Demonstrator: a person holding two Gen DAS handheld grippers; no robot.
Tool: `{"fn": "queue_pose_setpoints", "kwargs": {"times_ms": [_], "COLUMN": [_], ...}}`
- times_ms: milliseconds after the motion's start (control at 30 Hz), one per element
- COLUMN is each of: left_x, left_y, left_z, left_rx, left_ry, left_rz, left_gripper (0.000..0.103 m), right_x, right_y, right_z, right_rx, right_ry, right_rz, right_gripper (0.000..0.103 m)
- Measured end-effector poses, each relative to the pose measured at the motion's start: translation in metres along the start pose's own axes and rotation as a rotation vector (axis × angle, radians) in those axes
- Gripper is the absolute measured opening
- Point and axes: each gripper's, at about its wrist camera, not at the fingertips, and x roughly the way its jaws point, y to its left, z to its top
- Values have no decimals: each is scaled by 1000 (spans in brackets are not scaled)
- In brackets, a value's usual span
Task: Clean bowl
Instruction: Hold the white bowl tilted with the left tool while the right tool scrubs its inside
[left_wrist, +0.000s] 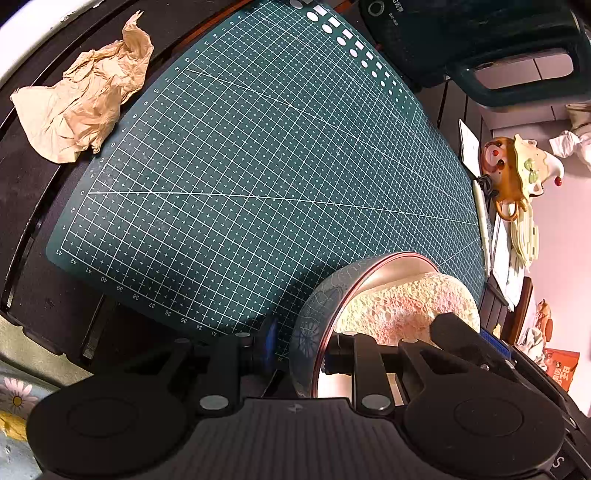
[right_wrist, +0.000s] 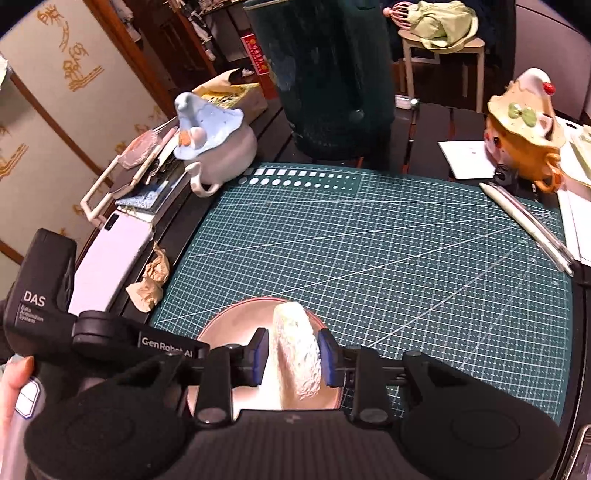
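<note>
A bowl (left_wrist: 321, 314) with a blue-grey patterned outside and a pink rim sits tilted at the near edge of the green cutting mat (left_wrist: 258, 166). My left gripper (left_wrist: 303, 347) is shut on its rim, one finger outside the wall and one inside. A pale, porous sponge (left_wrist: 399, 302) fills the bowl's inside. In the right wrist view the sponge (right_wrist: 295, 339) stands on edge in the bowl (right_wrist: 229, 325), and my right gripper (right_wrist: 294, 354) is shut on it, with a blue pad against each side. The bowl's near half is hidden behind that gripper.
Crumpled brown paper (right_wrist: 149, 280) lies off the mat's left edge beside a white phone (right_wrist: 110, 262). A blue teapot (right_wrist: 214, 140), a dark green container (right_wrist: 328, 81) and an orange figurine pot (right_wrist: 524, 136) ring the mat's far side. Pens (right_wrist: 528, 225) lie at its right.
</note>
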Motion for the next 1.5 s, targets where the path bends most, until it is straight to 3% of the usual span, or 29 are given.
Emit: {"fn": "queue_pose_setpoints", "kwargs": {"times_ms": [67, 167, 233, 433, 700, 900, 967, 1300, 1400, 1467, 1500], "left_x": [0, 0, 0, -1, -1, -2, -2, -1, -1, -1, -1], "left_y": [1, 2, 2, 2, 2, 2, 2, 1, 1, 2, 2], "left_z": [0, 1, 1, 2, 2, 0, 0, 0, 0, -1, -1], "left_rx": [0, 0, 0, 2, -3, -6, -5, -2, -1, -2, -3], "left_ry": [0, 1, 1, 2, 3, 2, 1, 0, 0, 0, -1], "left_rz": [0, -1, -1, 0, -9, -7, -6, -3, -3, -3, -3], "left_gripper": [23, 23, 23, 23, 23, 23, 23, 23, 23, 23, 23], "right_x": [3, 7, 6, -8, -24, -11, -12, -10, -6, -1, 0], "right_y": [5, 9, 10, 7, 19, 30, 29, 23, 22, 19, 19], "right_z": [2, 4, 3, -15, -38, -34, -33, -26, -23, -21, -21], "right_rx": [-27, -47, -50, -44, -126, -132, -130, -124, -113, -99, -95], "right_ry": [3, 11, 9, -21, 23, 14, 15, -4, 7, 26, 28], "right_rz": [-5, -20, -13, 25, -5, -95, -74, -86, -86, -88, -86], "right_gripper": [28, 14, 13, 13, 12, 12, 12, 24, 24, 14, 13]}}
